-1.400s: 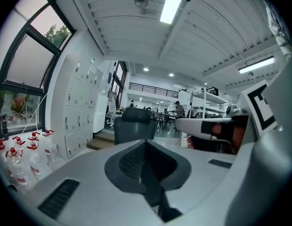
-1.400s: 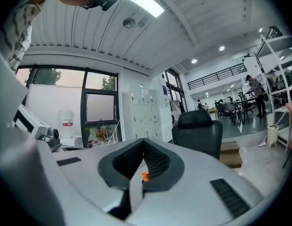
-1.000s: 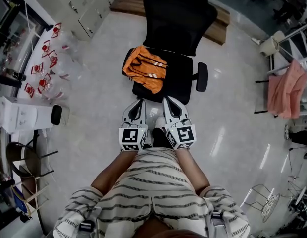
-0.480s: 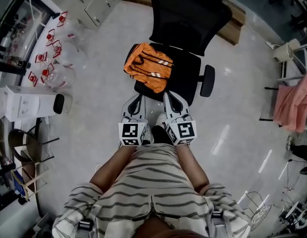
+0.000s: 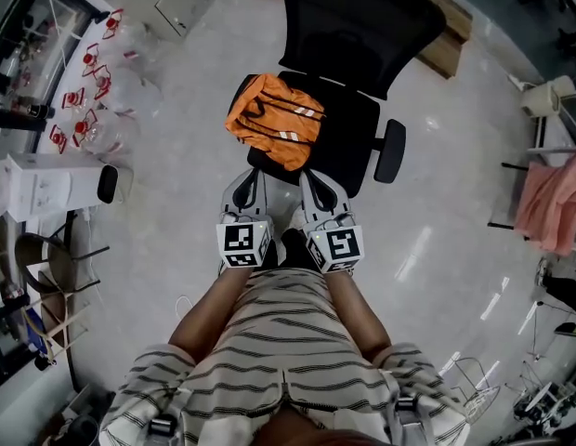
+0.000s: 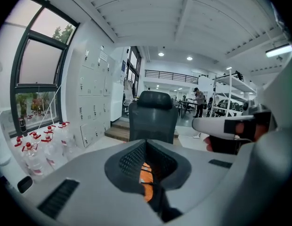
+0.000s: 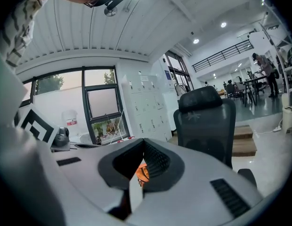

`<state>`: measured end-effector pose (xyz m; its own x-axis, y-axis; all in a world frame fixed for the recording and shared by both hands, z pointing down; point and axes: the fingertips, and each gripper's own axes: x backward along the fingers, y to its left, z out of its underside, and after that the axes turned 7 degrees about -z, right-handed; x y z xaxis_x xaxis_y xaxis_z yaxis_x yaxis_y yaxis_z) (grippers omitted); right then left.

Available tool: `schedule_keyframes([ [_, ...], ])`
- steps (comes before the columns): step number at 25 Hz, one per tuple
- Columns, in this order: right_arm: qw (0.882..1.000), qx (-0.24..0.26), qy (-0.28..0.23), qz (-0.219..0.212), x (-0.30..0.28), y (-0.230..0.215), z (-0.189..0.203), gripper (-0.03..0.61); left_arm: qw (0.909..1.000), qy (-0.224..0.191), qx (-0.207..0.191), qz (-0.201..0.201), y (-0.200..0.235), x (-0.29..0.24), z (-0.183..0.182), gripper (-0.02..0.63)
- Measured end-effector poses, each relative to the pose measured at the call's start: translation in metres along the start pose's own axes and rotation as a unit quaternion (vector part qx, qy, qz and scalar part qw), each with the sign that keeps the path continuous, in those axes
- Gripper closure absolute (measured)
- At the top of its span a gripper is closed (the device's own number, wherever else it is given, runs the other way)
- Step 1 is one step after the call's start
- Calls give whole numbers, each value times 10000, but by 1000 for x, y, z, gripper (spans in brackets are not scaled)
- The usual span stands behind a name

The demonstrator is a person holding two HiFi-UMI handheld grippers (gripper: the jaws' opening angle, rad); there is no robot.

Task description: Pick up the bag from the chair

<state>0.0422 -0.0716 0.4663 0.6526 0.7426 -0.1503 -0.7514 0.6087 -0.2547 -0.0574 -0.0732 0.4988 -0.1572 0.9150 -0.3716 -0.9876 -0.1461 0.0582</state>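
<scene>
In the head view, the orange bag [image 5: 274, 119] is seen lying flat on the left part of the black chair [image 5: 348, 142] seat, with its left edge hanging past the seat rim. Its long axis is set on a slant, from far left to near right, and its pale stripes follow that line. The left gripper [image 5: 254, 178] and the right gripper [image 5: 312, 178] are held side by side just near of the seat's near edge, both pointed far, towards the chair. The bag is near their tips, but no contact is shown.

In the left gripper view, the left gripper [image 6: 146, 142] is seen with its jaws pressed together and nothing pinched between them. A strip of the bag [image 6: 146, 185] is visible through the notch under the closed tips, beyond them. The chair [image 6: 153, 119] back stands upright farther off, and clear bottles [image 6: 35, 152] with red caps are grouped at the left, by the window.

In the right gripper view, the right gripper [image 7: 143, 141] is likewise shown with its jaws brought together and empty. A small patch of the bag [image 7: 142, 173] is seen through the notch, beyond the jaws. The chair [image 7: 207, 119] back rises to the right.
</scene>
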Motion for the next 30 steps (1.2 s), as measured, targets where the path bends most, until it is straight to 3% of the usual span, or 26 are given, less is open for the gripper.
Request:
schedule_keyframes([
  [15,9994,-11,254,233,-37,-2,14,560,9998,161,27,86,33,-48,4,591],
  [30,9978,-159,456,462,-60,-5,39,560,9983,581,-4,20,65,-93,38,588],
])
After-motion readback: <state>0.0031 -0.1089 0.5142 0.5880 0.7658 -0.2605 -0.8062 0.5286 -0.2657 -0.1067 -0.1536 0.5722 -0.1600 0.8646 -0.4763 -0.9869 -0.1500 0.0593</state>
